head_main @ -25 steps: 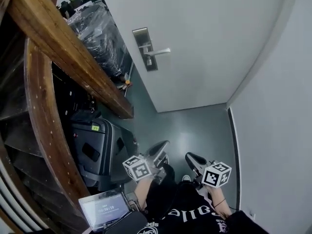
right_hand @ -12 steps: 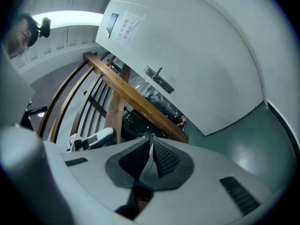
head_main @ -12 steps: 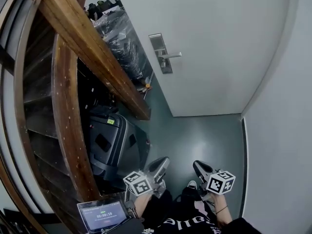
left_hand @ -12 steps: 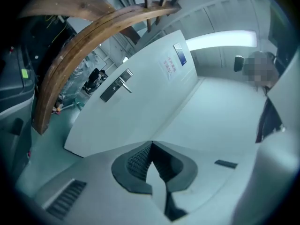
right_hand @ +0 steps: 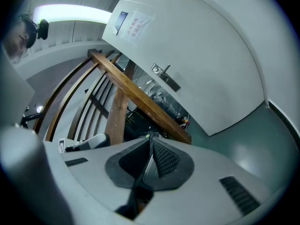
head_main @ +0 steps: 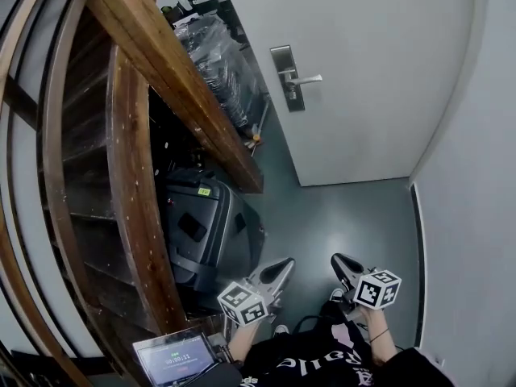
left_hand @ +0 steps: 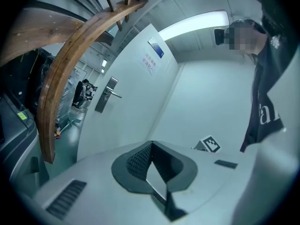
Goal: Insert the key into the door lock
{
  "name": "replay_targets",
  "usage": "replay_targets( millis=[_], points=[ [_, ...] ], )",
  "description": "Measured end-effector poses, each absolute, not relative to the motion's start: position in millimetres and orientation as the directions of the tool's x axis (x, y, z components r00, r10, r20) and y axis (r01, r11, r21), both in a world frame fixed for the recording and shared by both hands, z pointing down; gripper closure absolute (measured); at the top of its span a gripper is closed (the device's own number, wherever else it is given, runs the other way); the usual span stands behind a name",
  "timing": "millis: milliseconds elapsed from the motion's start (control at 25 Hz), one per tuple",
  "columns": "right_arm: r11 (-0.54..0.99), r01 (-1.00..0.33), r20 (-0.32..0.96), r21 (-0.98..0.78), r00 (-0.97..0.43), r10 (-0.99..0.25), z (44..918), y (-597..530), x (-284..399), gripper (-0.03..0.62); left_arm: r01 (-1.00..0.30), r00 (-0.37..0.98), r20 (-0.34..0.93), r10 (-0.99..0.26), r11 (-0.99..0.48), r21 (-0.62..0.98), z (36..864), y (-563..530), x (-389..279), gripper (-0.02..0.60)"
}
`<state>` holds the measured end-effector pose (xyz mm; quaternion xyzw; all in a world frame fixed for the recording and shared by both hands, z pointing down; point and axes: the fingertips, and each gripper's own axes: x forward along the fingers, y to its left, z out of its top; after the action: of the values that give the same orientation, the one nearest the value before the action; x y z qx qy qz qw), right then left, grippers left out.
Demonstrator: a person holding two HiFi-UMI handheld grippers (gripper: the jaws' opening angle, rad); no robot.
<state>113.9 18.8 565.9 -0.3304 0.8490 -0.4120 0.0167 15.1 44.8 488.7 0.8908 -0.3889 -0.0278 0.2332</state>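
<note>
The white door stands closed ahead, with a steel lock plate and lever handle on its left side. The lock plate also shows far off in the left gripper view and in the right gripper view. My left gripper and right gripper are held low near my body, side by side, well short of the door. In the gripper views, both the left gripper and the right gripper have their jaws closed together. I see no key in any view.
A wooden stair rail runs diagonally along the left. Under it stands a black case, with plastic-wrapped goods behind. A lit screen sits at the bottom left. A white wall closes the right; grey floor leads to the door.
The head view has swung so that the door and lock plate sit further right and higher. Both grippers show a little lower and further right, still shut and side by side.
</note>
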Motion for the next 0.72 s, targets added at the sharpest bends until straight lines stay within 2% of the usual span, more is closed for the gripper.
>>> replay_targets(
  millis=[440, 720],
  points=[
    [0.412, -0.533, 0.213, -0.739, -0.765, -0.608, 561.0, 151.4, -46.6, 0.56, -0.632, 0.761, 0.152, -0.631, -0.667, 0.395, 507.2, 167.3, -102.8, 0.577],
    [0.375, -0.606, 0.279, -0.701, -0.717, -0.639, 563.7, 219.6, -57.4, 0.56, -0.568, 0.807, 0.128, -0.577, -0.698, 0.435, 512.2, 211.3, -116.5, 0.577]
  ],
)
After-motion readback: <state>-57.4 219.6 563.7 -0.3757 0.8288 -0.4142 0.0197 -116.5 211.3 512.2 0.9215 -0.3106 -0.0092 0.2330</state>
